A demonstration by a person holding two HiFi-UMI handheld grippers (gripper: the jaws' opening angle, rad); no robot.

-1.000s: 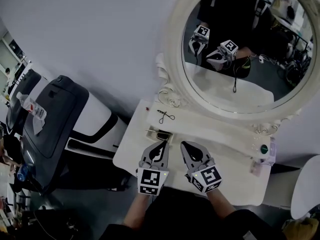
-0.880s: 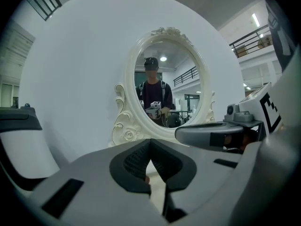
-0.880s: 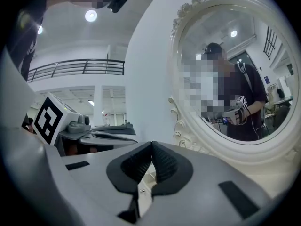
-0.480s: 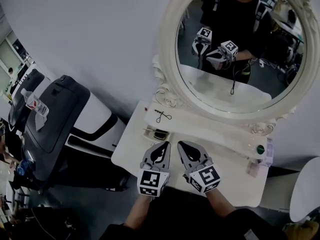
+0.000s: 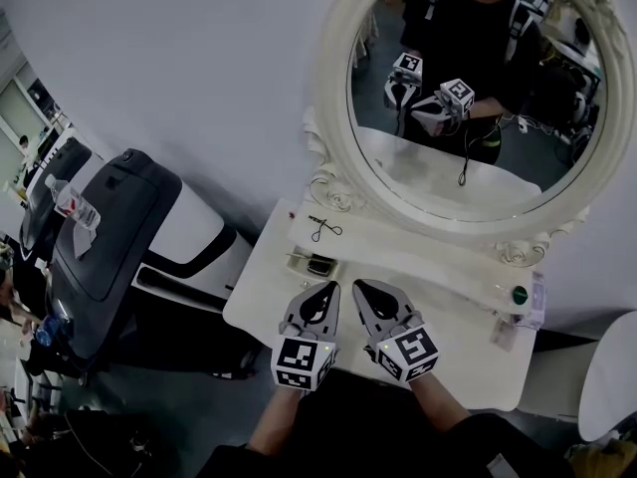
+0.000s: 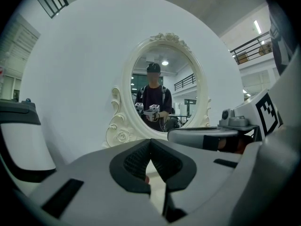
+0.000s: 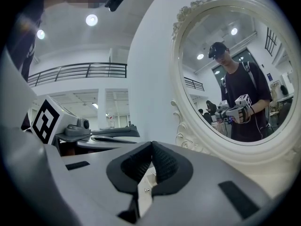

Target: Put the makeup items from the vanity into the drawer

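Head view dim; gripper views bright, fisheye-warped; ceiling lamps (image 7: 91, 19) overhead

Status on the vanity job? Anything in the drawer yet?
Done: nothing that shows; no open drawer is in view. In hand: nothing; the left gripper and right gripper are both shut and empty above the white vanity top. Left: the black scissor-shaped tool, the small dark case and the green-capped item sit on the vanity, all to be moved.
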